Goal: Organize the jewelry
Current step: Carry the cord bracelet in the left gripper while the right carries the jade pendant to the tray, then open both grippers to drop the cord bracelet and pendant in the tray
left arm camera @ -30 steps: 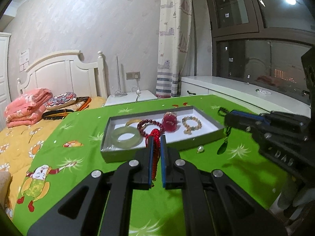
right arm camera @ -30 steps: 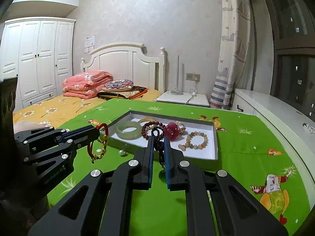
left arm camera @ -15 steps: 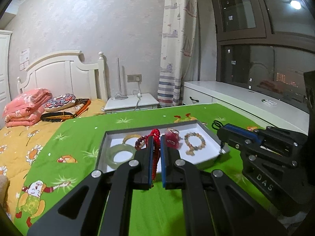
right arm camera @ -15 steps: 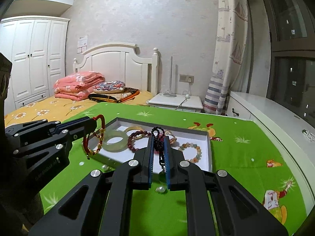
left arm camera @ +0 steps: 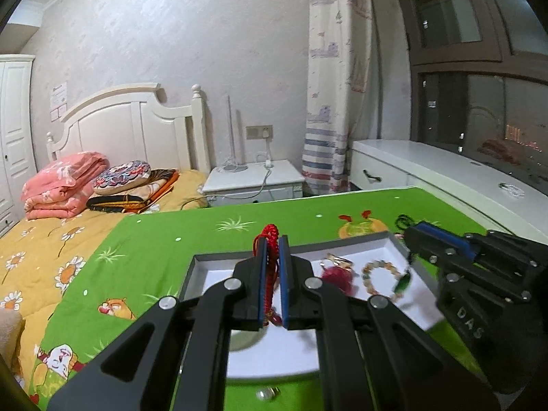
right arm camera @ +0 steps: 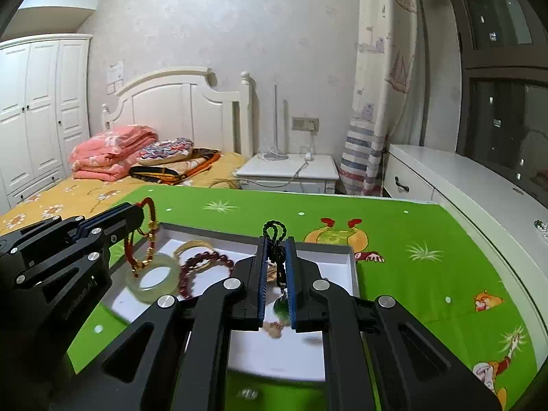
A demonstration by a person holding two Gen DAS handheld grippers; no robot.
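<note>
My left gripper (left arm camera: 273, 239) is shut on a red cord bracelet (left arm camera: 270, 232), whose gold beads show in the right wrist view (right arm camera: 148, 239) as it hangs over the left end of the grey-rimmed white tray (left arm camera: 219, 257). My right gripper (right arm camera: 275, 239) is shut on a black cord (right arm camera: 274, 231) with a green pendant (right arm camera: 281, 306) dangling above the tray's right half. In the tray lie a pale jade bangle (right arm camera: 152, 275), a dark red bead bracelet (right arm camera: 202, 267), a gold bangle (right arm camera: 191, 246), a pink-red charm (left arm camera: 337, 275) and a light bead bracelet (left arm camera: 380, 274).
The tray sits on a green cartoon cloth (right arm camera: 411, 239). A small silvery bead (left arm camera: 267, 392) lies on the cloth just before the tray. A bed with folded pink blankets (left arm camera: 65, 181) is at the left, a white nightstand (left arm camera: 253, 178) behind, a white cabinet (right arm camera: 462, 185) along the right.
Both grippers have moved forward and now hang over the tray with their jewelry still held. The tray has come much closer, under the fingers.
</note>
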